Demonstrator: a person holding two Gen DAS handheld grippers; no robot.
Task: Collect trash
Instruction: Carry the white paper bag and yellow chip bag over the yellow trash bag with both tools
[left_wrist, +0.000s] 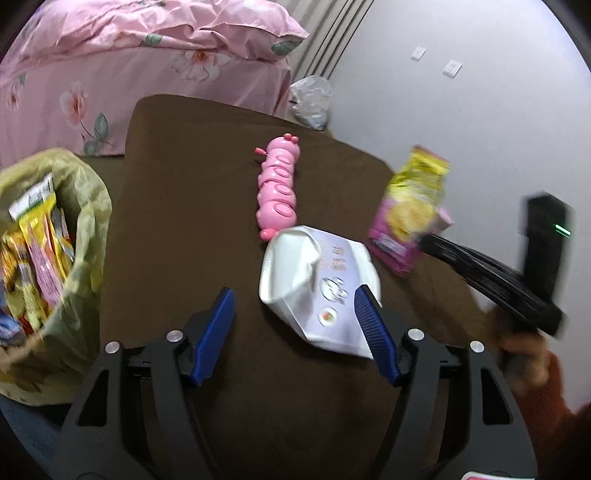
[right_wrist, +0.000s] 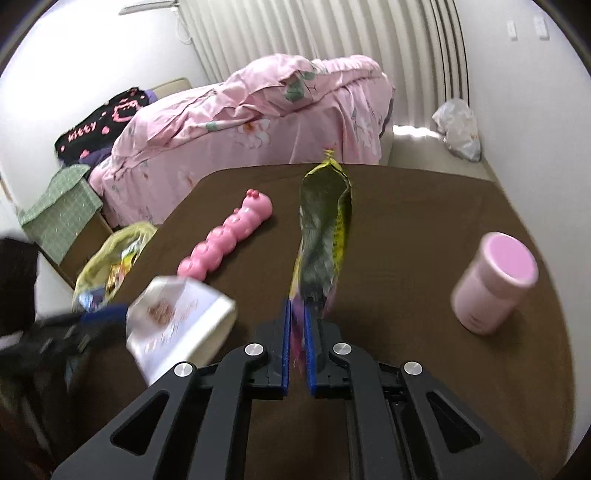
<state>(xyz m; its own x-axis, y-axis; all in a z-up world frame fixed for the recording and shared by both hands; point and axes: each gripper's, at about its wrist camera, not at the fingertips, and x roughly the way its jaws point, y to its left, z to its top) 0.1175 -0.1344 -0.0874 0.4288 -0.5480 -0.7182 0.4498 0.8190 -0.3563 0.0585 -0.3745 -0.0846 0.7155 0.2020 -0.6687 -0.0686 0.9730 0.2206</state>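
The right gripper (right_wrist: 296, 325) was clenched on the bottom edge of a snack bag (right_wrist: 325, 229), which stood up edge-on through the centre of the right wrist view, lifted off the table (right_wrist: 424, 229). Pinching it at one end probably let the bag hang free for carrying. In the left wrist view the same bag (left_wrist: 410, 210) showed at right of centre, blurred.

The left gripper (left_wrist: 295, 317) was released, its jaws spread wide, with a white pouch (left_wrist: 317, 284) lying on the table between them, low in the centre of the frame. The right fingertip (left_wrist: 369, 314) overlapped the pouch; whether it touched could not be told. The spread suited closing on the pouch next.

The trash bag (left_wrist: 74, 229) sat open at the left edge, beside the table and already holding wrappers, within easy reach for drops. A pink toy (left_wrist: 277, 188) and a pink cup (right_wrist: 495, 284) were likely not trash.
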